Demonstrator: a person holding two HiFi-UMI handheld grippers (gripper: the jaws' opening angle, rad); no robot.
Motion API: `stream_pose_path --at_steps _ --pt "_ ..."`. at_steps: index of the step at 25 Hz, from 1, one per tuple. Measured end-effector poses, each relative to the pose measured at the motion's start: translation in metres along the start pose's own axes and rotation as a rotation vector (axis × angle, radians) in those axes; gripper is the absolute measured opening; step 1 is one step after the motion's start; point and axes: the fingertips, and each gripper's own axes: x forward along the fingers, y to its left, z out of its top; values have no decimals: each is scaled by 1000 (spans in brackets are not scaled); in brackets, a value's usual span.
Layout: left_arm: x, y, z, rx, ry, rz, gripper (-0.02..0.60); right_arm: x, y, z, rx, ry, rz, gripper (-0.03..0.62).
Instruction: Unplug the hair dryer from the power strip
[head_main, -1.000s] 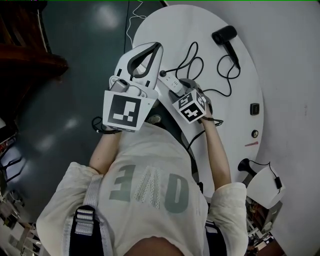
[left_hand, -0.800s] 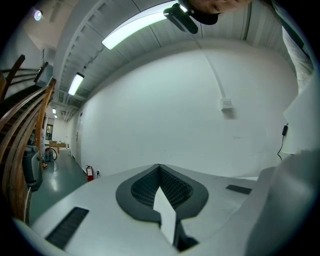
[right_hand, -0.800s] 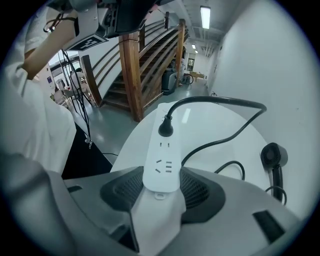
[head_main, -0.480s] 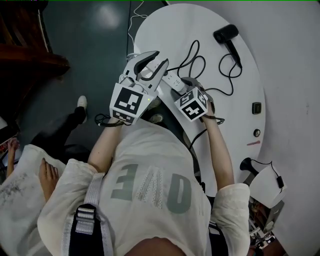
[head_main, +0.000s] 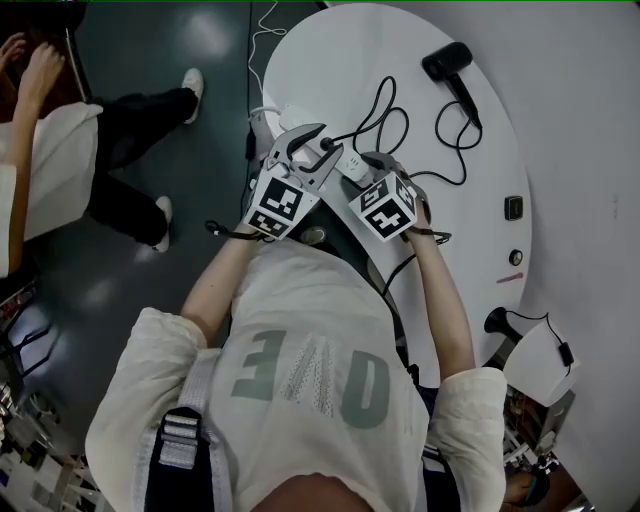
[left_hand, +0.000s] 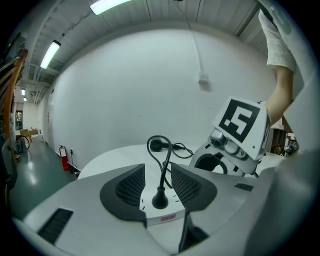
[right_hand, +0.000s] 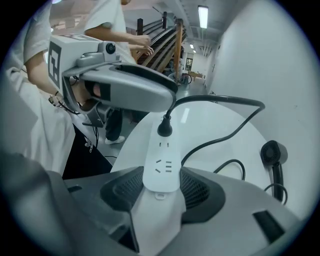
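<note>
The desk (head_main: 475, 235) is open along the right and lower right of the head view. In the upper middle, the black cord (head_main: 385, 115) lies in loops running up to the hair dryer (head_main: 447, 62) and crosses any path there. At the desk's left edge both tools crowd the power strip (head_main: 347, 165). The right tool (right_hand: 161, 172) clamps one end. The left tool (left_hand: 157, 170), its jaws just opening and apart, straddles the plug (left_hand: 160, 199), with the cord rising between them. Another person's legs (head_main: 140, 120) block the floor (head_main: 215, 40) at upper left.
</note>
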Motion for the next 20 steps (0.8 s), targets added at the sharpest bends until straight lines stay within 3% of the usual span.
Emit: stream_pose_path --at_steps 7,11,20 --pt "21 -2 -32 -3 67 19 147 -1 1 -1 3 8 2 238" --pt "24 -4 -33 30 66 19 72 0 1 0 5 7 0 238" --pt "26 -5 -33 25 86 -16 57 1 1 -2 3 10 9 238"
